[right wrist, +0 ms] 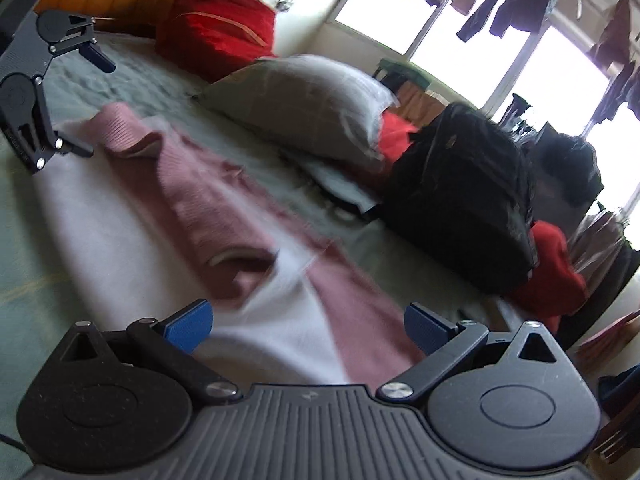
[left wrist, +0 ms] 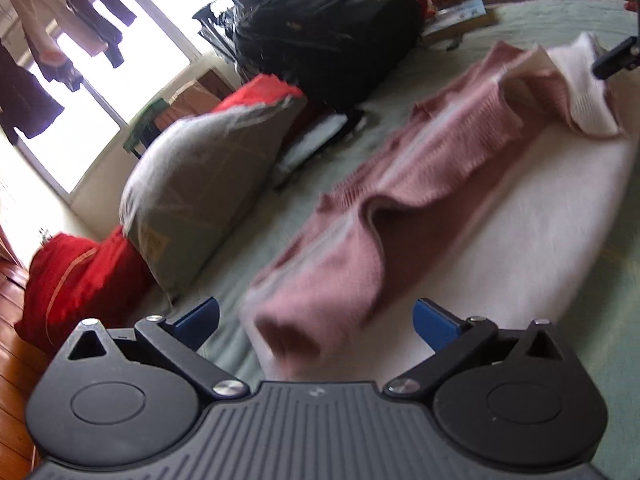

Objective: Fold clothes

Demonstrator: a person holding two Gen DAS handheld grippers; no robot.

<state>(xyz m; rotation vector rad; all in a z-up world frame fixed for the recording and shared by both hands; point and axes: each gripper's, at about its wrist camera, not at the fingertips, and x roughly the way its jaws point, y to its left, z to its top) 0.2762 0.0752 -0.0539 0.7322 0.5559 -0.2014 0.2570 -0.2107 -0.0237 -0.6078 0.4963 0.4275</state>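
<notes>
Pink knit sweater point(left wrist: 360, 216) looks soft and floppy, best pinched at its edges; both tools point(left wrist: 316, 320) point(right wrist: 308, 326) gape empty.

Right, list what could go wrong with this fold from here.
1. Both tongs, left and right, are open and hold nothing, so the loosely laid pink sleeve on the pink-and-white sweater could slide out of place.
2. Both views are blurred by motion; a hurried grasp might pinch the green bedspread along with the knit.
3. The grey pillow and black backpack lie close beside the sweater and may crowd a wide fold.
</notes>
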